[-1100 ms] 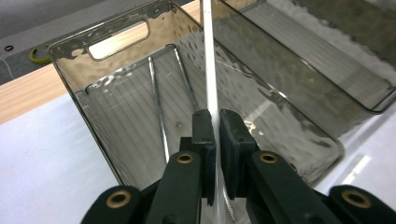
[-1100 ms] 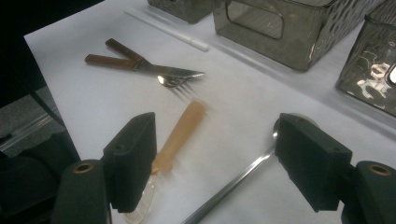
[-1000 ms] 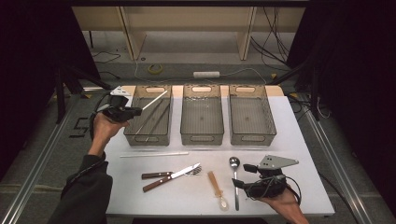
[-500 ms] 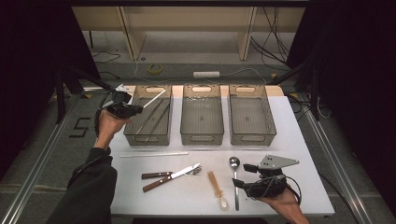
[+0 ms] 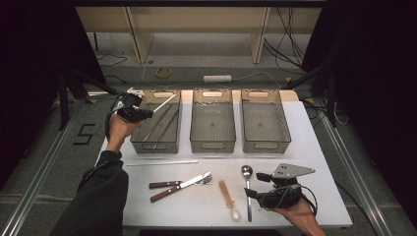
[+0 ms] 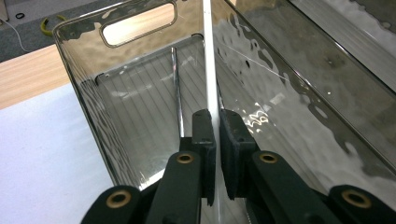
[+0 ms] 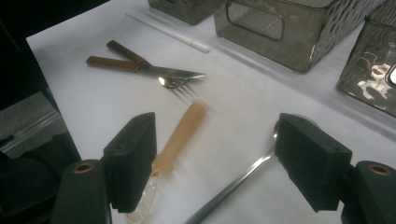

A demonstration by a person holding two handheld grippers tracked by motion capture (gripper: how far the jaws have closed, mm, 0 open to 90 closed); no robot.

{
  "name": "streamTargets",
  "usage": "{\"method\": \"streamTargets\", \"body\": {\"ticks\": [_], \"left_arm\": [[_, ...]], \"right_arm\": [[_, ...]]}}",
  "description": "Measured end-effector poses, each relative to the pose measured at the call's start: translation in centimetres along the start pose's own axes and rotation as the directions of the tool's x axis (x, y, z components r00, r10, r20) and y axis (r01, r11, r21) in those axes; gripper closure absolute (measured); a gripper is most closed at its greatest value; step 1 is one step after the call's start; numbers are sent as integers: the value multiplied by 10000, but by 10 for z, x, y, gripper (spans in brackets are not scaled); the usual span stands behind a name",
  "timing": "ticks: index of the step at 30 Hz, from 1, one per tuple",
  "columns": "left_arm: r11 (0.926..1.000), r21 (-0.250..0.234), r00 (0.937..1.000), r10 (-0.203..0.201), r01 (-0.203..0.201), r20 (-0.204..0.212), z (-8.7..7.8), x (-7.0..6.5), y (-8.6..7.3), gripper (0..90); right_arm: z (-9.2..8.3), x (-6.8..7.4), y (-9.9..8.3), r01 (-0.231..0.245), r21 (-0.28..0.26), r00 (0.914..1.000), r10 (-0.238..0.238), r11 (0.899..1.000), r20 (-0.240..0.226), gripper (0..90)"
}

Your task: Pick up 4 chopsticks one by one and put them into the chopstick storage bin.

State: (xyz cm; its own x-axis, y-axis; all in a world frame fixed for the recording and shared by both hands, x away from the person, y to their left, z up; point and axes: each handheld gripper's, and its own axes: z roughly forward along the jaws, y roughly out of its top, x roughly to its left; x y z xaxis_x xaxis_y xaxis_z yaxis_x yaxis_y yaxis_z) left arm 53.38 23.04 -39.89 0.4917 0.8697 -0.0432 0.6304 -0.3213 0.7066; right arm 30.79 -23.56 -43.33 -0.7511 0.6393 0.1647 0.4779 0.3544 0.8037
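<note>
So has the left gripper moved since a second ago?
Yes. The left gripper, shut on a white chopstick, has edged right toward the left bin.

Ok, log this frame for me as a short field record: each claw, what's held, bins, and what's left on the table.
left claw: shut on white chopstick, over the left bin
left bin contents: one metal chopstick
right claw: open, low over the table, holds nothing
near right claw: metal spoon, amber plastic spoon
also on table: white chopstick on table, knife, fork
middle bin, right bin: look empty

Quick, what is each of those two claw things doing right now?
Left gripper: closed on a white chopstick over the left bin.
Right gripper: open, holding nothing.
</note>
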Motion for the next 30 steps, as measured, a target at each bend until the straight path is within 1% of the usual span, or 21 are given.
{"method": "streamTargets", "body": {"ticks": [2, 12, 14, 15, 16, 17, 18, 19, 21, 22, 23, 25, 27, 29, 30], "left_arm": [[9999, 90, 10000, 50, -50, -21, 3, 0, 0, 847], [9997, 192, 9998, -178, 177, 35, 12, 1, -1, 845], [9995, 207, 9996, -239, 237, 114, 15, 1, -2, 840], [9997, 136, 9997, -217, 216, 86, 17, -1, -3, 834], [9995, -11, 9995, -310, 310, 91, 17, 0, -3, 823], [9995, -11, 9995, -310, 310, 91, 17, 0, -3, 766], [9988, -84, 9987, -485, 486, 133, 18, 0, -3, 703], [9987, -56, 9987, -504, 505, 65, 17, -1, -1, 668], [9990, -63, 9988, -434, 436, 216, 14, -3, 0, 643], [9993, -44, 9991, -358, 359, 244, 12, -4, 0, 618], [9993, -44, 9991, -358, 359, 244, 12, -4, 0, 589], [9993, -112, 9986, -358, 362, 388, 7, -6, 0, 539], [9996, -211, 9982, -188, 200, 575, 1, -10, -2, 496], [9998, -176, 9961, 40, -25, 880, -6, -15, -4, 453], [9985, -109, 9927, 550, -542, 1071, -13, -22, -7, 440]], "right_arm": [[0, 0, 0, 3, -1, 10000, -3, 10000, -5, 304], [0, 0, 0, 4, 16, 10000, -4, 10000, -9, 305], [0, 0, 0, 9, 18, 10000, -9, 10000, -12, 305], [0, 0, 0, 11, 23, 10000, -11, 10000, -13, 305], [0, 0, 0, 9, 2, 10000, -9, 10000, -14, 305], [0, 0, 0, 0, 4, 10000, 0, 10000, -19, 305], [0, 0, 0, 1, 10, 10000, -1, 10000, -14, 305], [0, 0, 0, 3, 7, 10000, -3, 10000, -15, 305], [0, 0, 0, -3, 4, 10000, 3, 10000, -15, 305], [0, 0, 0, -6, 2, 10000, 6, 10000, -19, 305], [0, 0, 0, -3, 20, 10000, 3, 10000, -31, 305], [0, 0, 0, -1, 17, 10000, 1, 10000, -33, 305], [0, 0, 0, 2, -2, 10000, -2, 10000, -26, 305], [0, 0, 0, -11, -22, 10000, 11, 10000, -29, 305], [0, 0, 0, 0, -39, 10000, 0, 10000, -28, 305]]}}
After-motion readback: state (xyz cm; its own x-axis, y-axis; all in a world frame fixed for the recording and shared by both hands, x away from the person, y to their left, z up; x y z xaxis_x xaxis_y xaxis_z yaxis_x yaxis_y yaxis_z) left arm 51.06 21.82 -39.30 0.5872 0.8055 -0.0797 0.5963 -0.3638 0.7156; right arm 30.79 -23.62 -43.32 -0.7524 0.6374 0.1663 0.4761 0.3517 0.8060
